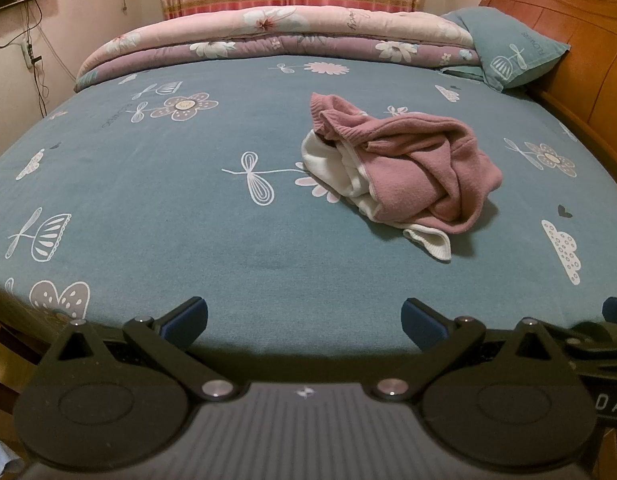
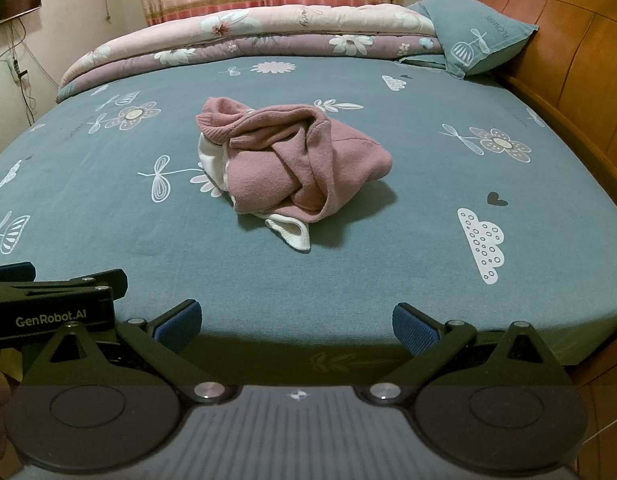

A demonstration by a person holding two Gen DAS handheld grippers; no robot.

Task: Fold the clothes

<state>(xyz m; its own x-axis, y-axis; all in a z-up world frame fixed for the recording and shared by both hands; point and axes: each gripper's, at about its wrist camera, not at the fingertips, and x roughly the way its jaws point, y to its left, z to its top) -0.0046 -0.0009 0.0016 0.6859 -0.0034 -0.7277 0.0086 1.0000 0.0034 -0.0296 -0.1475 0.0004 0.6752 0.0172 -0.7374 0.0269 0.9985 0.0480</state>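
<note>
Two spread claws [image 1: 304, 320] [image 2: 296, 326] facing crumpled sweater [image 2: 292, 164]

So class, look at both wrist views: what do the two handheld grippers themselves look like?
Both match. The left gripper and right gripper each have black angled linkage arms with silver pivot pins, round black discs either side of a ribbed grey body, and fingers faced with textured blue pads. White "GenRobot.AI" lettering marks the left gripper's side.

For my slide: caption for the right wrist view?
Open right gripper faces crumpled pink-and-white fleece garment on teal flower-print bedsheet.
</note>
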